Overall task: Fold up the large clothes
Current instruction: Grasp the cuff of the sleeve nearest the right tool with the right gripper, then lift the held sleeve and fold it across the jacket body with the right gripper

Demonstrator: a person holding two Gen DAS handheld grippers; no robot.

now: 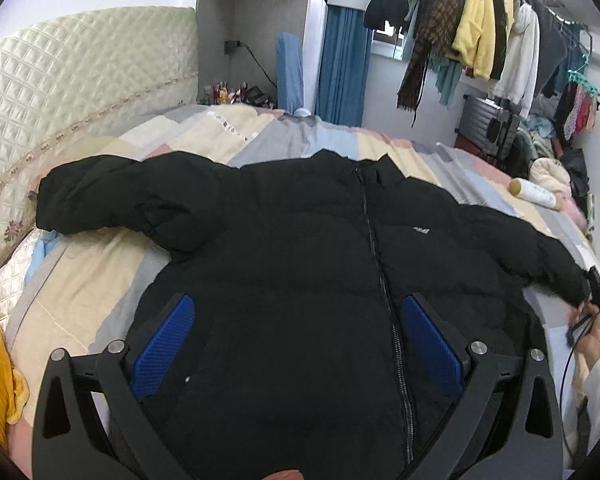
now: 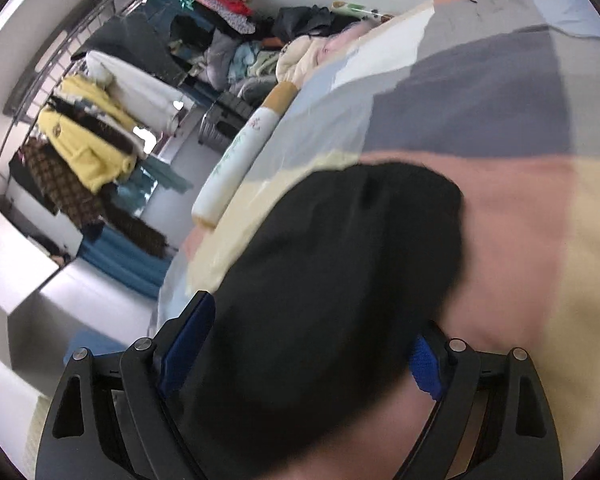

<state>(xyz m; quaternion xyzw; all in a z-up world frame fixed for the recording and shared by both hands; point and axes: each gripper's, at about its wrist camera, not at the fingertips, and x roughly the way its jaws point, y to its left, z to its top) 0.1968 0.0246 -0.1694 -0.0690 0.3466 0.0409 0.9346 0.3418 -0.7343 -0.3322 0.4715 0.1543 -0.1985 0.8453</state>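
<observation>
A black quilted puffer jacket (image 1: 300, 248) lay front-up on a bed covered by a patchwork quilt of cream, pink, grey and pale blue blocks (image 1: 100, 280), its zip closed and both sleeves spread outward. The left wrist view alone took in the whole garment: collar toward the far side, a small white logo on the chest, one sleeve reaching toward the cream padded headboard (image 1: 80, 76). In that view the left gripper (image 1: 298, 332) hung over the jacket's lower body with its blue-padded jaws spread wide; whether the pads touched the fabric could not be told.

At the right edge of the same view, a hand in a white sleeve (image 1: 592, 336) held the right gripper at the cuff of the other sleeve. The right wrist view showed this close up: the black sleeve end (image 2: 340, 280) lay between the wide-set jaws of the right gripper (image 2: 308, 344), the fabric bulging against the left-hand pad, though blur kept a firm grip from being confirmed.

A white cylindrical bolster with tan ends (image 2: 244, 148) lay at the bed's edge. Clothes hung on a metal rail (image 1: 480, 24) across the room, seen in both views.
</observation>
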